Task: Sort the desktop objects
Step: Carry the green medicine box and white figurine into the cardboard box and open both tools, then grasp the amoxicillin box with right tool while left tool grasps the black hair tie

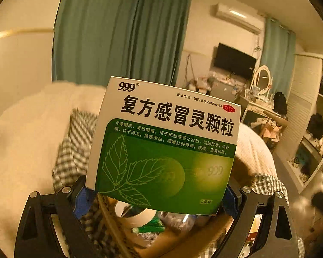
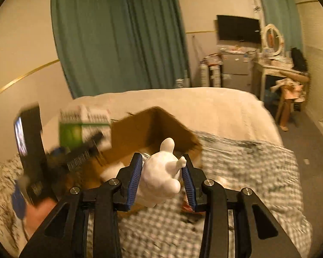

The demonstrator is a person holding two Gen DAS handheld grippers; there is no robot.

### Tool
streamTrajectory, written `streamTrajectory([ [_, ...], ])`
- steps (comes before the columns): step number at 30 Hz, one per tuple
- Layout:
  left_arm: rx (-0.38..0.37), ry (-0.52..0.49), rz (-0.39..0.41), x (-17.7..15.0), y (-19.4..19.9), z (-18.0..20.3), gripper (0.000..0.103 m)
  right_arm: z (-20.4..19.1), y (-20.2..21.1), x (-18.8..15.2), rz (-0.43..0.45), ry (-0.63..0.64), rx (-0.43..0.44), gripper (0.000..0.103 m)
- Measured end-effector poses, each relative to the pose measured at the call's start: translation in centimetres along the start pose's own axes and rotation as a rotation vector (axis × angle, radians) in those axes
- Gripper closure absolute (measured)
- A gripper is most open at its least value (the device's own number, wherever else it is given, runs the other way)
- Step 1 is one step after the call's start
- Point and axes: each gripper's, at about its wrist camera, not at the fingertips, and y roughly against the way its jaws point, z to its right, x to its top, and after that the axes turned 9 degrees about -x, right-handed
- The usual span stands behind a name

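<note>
Left claw (image 1: 157, 195): closed on the lower edge of a green-and-white medicine box (image 1: 165, 146), which stands upright and slightly tilted between the blue pads, its printed face toward the camera. Below the box, the left wrist view shows the inside of a cardboard box (image 1: 183, 236) holding a white roll (image 1: 137, 215) and a small green item (image 1: 149, 228), blurred.

Right claw (image 2: 161, 178): closed on a white figurine (image 2: 161, 176), its rounded body pressed between the blue pads (image 2: 135, 176) and one lobe pointing up. In the right wrist view the figurine hangs at the near edge of the open cardboard box, whose brown flaps stand up behind it. At left, the left claw and its medicine box appear motion-blurred, above the carton's left side.

Surroundings: the carton rests on a bed with a checked cover (image 2: 236, 172) and a cream blanket (image 2: 204, 107). Beyond are teal curtains (image 2: 118, 38), a wall-mounted screen (image 2: 238, 29) and a dressing table with an oval mirror (image 2: 273, 38).
</note>
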Motion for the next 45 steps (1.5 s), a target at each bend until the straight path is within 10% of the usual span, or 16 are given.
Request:
streamTrajectory([
  [6,-0.010,0.005,-0.061,-1.3,-2.0,-1.2,0.003,-3.5,-5.6,2.7,0.006,0.030,0.037,0.065],
  [9,-0.016,0.028,-0.104,-1.9,-3.3,-1.6,0.000,-3.2,-7.7,3.2,0.001,-0.033,0.056,0.036],
  [11,0.007,0.010,-0.134,-2.2,-3.8,-1.5,0.000,-2.8,-7.9,3.1,0.001,-0.054,0.041,0.035],
  [16,0.092,-0.021,-0.091,-2.4,-3.0,-1.6,0.000,-0.7,-6.0,2.6,0.015,-0.034,-0.051,0.035],
  [27,-0.099,-0.018,-0.067,-0.9,2.9,3.1,0.000,7.0,6.8,-1.4,0.011,-0.075,-0.253,0.035],
  [37,-0.118,-0.287,-0.139,-9.6,3.3,11.7,0.000,9.8,13.5,-7.3,-0.059,-0.158,-0.322,0.035],
  [45,-0.054,-0.407,-0.199,-15.0,-2.4,14.2,0.000,11.3,9.8,-9.7,-0.095,-0.212,-0.247,0.035],
])
